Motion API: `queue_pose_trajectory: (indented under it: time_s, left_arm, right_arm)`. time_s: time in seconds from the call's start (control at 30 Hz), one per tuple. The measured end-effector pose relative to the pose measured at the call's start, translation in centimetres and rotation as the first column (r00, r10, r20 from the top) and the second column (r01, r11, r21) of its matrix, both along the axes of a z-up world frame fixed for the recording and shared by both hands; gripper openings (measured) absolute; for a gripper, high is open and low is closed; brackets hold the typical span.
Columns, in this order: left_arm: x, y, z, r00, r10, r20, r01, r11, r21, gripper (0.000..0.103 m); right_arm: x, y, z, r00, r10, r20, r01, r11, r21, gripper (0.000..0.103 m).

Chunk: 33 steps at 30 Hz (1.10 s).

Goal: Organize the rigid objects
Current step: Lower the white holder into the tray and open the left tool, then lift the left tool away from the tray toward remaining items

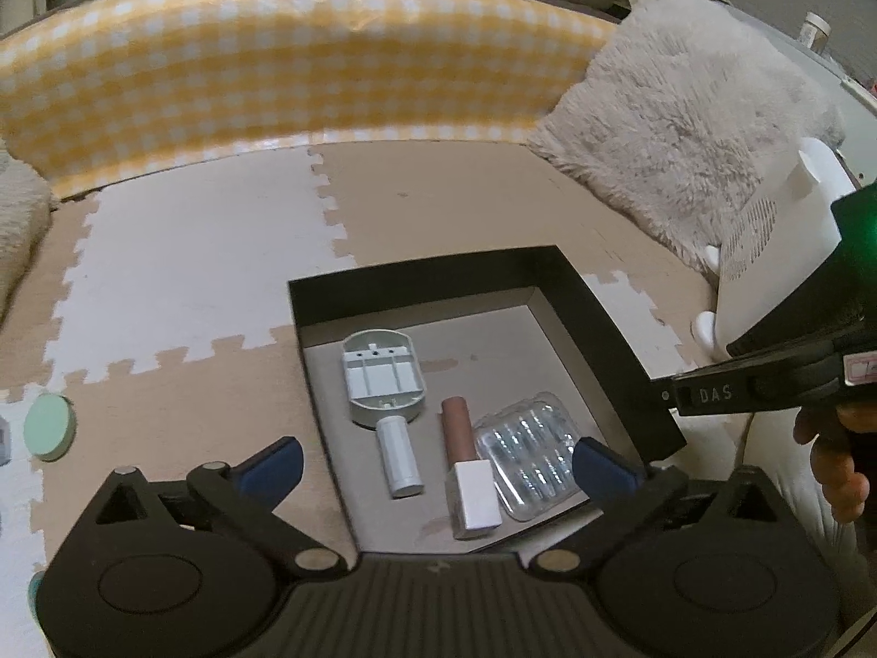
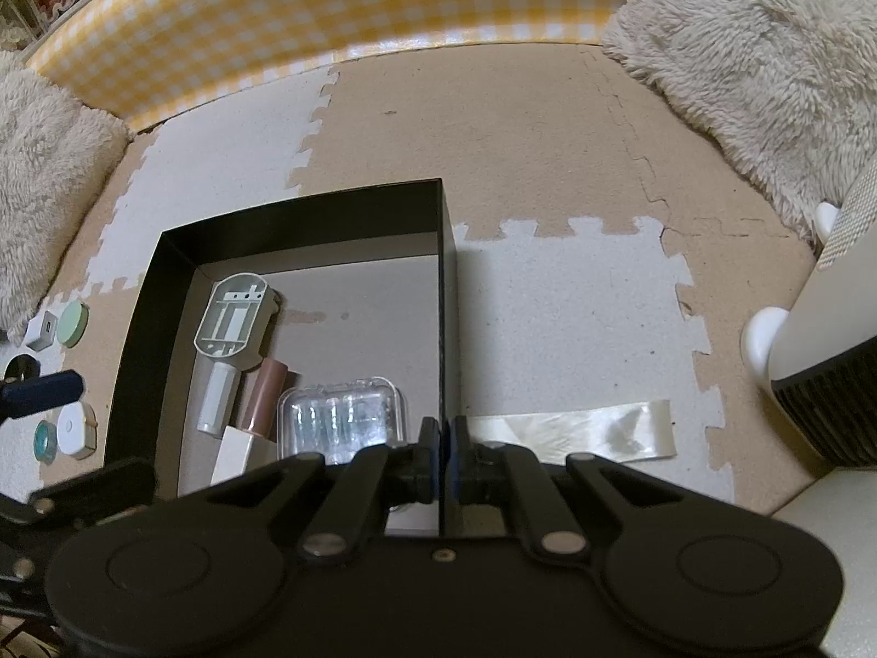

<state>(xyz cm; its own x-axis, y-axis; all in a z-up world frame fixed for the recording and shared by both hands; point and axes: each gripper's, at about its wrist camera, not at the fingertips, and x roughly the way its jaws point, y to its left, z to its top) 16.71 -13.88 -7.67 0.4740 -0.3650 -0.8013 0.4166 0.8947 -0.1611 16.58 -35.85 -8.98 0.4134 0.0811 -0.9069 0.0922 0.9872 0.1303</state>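
Foam puzzle mats (image 2: 548, 126) floor a yellow-checked barrier (image 1: 274, 55) and shaggy cushions (image 2: 767, 55).

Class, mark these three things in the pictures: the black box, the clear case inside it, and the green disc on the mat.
Black box (image 2: 446, 252): right wrist view, on its right wall.
Clear case (image 1: 529, 452): left wrist view, on its lid's middle.
Green disc (image 1: 49, 425): left wrist view, on its top face.

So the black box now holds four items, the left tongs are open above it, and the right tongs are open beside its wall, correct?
Not quite: the right tongs are shut, clamped on the black box wall, as the right wrist view shows. The rest holds: the box holds four items, and the left tongs are open above it.
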Motion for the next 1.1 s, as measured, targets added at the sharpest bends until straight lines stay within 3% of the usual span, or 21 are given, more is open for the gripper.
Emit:
queue_pose_trajectory:
  time_s: [0.77, 0.97, 1.1]
  left_arm:
    - [1.4, 8.5, 4.1, 0.993, 0.050, 0.103, -0.049, 0.999, -0.014, 0.103]
    - [1.9, 10.7, 3.8, 0.989, 0.036, 0.144, -0.046, 0.997, 0.063, 0.103]
    - [2.3, 12.5, 2.6, 0.993, 0.023, 0.117, -0.038, 0.991, 0.127, 0.103]
  right_arm:
    - [-0.1, 0.5, 0.1, 1.000, 0.029, 0.012, -0.028, 0.999, -0.041, 0.004]
    - [-0.1, 0.5, 0.0, 1.000, 0.014, 0.008, -0.013, 0.999, -0.034, 0.004]
    - [0.0, 0.4, 0.0, 1.000, 0.008, 0.005, -0.008, 1.000, -0.027, 0.004]
